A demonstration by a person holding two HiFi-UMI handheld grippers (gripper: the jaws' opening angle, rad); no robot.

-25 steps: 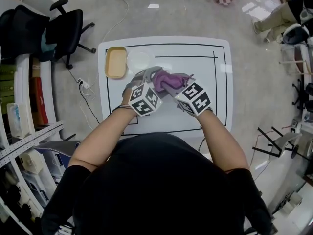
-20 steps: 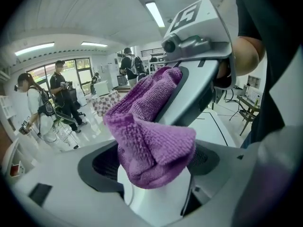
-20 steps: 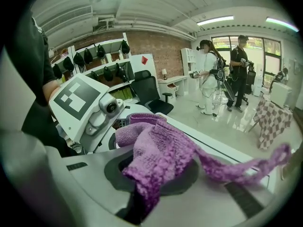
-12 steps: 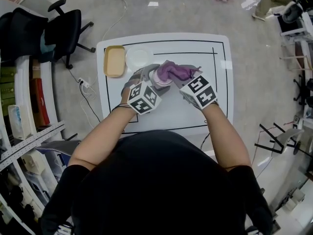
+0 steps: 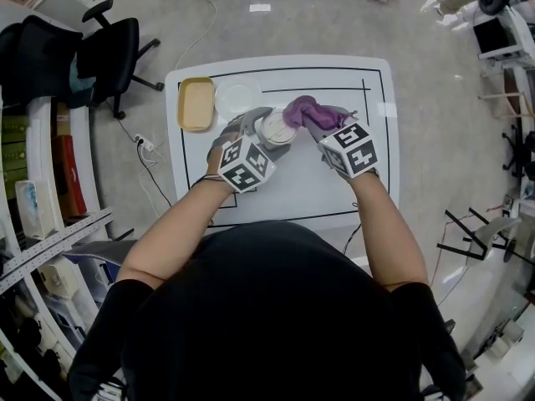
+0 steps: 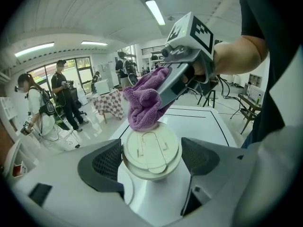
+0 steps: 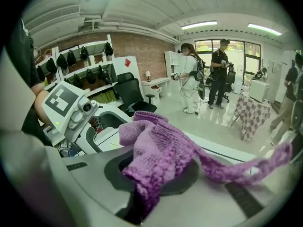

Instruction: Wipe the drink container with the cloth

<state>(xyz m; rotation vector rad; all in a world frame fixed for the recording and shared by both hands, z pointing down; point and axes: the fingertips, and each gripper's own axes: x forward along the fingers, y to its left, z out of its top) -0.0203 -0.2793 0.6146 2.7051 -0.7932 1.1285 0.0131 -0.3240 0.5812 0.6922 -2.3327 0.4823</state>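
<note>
The left gripper [image 6: 151, 159] is closed on the drink container [image 6: 150, 150], a pale cup with a fitted lid. One jaw pad is set on each side of the cup just below the lid rim. In the head view the left gripper [image 5: 269, 132] and the drink container [image 5: 276, 129] are located over the middle of the white table [image 5: 334, 190], inside the black outline marked on it.

The right gripper [image 7: 151, 176] is clamped on the purple cloth [image 7: 163, 157], which is bunched between its jaws, with one loose tail trailing to the side. In the left gripper view the cloth [image 6: 144, 103] is pressed on the far edge of the lid. The right gripper [image 5: 316, 124] is positioned just beside the container, on its right.

Beyond the container, a tan tray [image 5: 197, 105] and a round white dish [image 5: 238, 98] are placed side by side near the far left corner of the table. A black office chair [image 5: 109, 53] is on the floor beyond that corner. Several standing people [image 7: 189, 77] are seen across the room.
</note>
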